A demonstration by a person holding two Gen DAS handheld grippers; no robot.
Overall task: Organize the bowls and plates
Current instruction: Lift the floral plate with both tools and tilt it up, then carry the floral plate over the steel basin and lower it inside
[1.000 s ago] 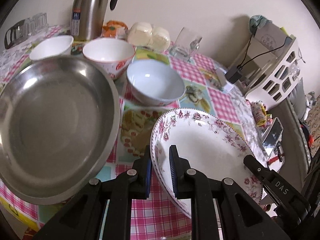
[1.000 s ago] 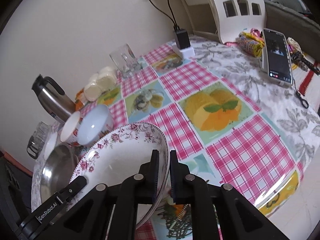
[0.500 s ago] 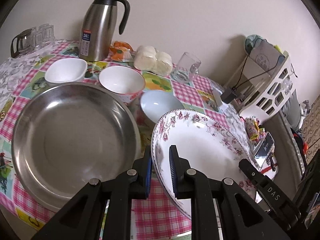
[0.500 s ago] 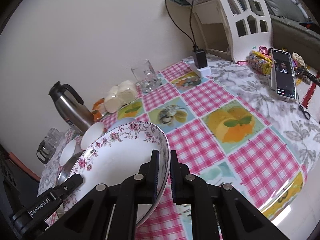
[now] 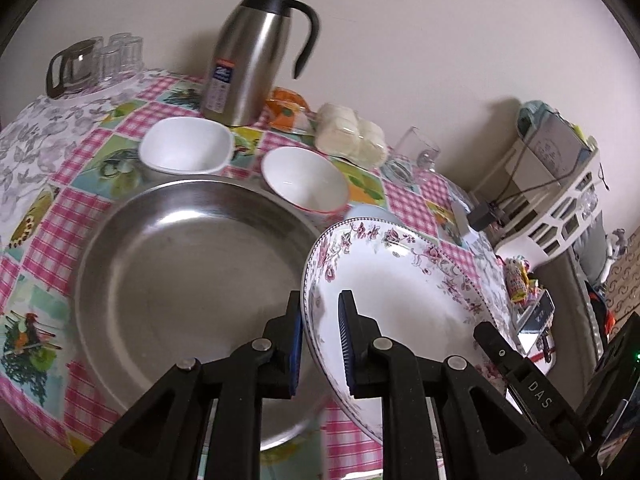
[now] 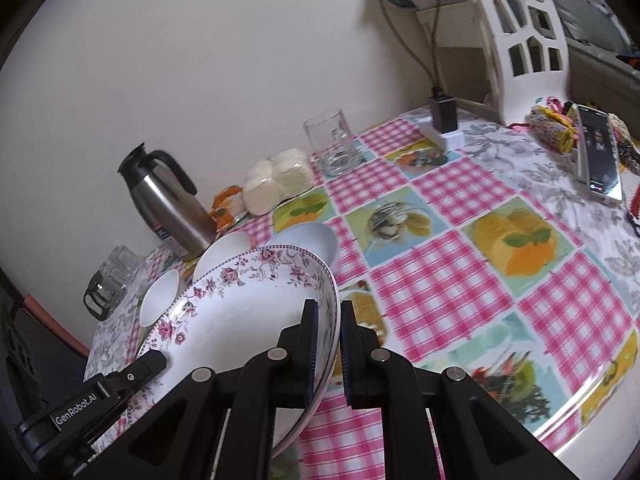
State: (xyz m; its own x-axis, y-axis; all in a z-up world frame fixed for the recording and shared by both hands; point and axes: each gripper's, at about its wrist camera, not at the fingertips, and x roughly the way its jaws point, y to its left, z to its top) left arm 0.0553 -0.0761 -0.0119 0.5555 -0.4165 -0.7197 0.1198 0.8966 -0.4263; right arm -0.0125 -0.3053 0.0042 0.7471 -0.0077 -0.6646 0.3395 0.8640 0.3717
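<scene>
A white plate with a pink floral rim [image 5: 404, 284] [image 6: 236, 308] hangs above the table, held at both sides. My left gripper [image 5: 320, 336] is shut on its left rim and my right gripper [image 6: 328, 344] is shut on its right rim. To the plate's left in the left wrist view, a large steel dish [image 5: 188, 272] lies on the tablecloth. Behind it stand a square white bowl [image 5: 186, 150] and a round white bowl with a red rim [image 5: 306, 180]. A pale blue bowl [image 6: 308, 240] sits just beyond the plate, mostly hidden in the left wrist view.
A steel thermos jug [image 5: 250, 56], a packet of white buns [image 5: 352, 136], a glass mug [image 6: 332, 148] and glass cups [image 5: 96, 64] line the wall side. A phone [image 6: 598, 152], a charger [image 6: 442, 114] and a white rack [image 6: 516, 28] stand at the right.
Both grippers have risen and pulled back with the plate in them. The table and its bowls look farther away, and the plate covers more of the blue bowl.
</scene>
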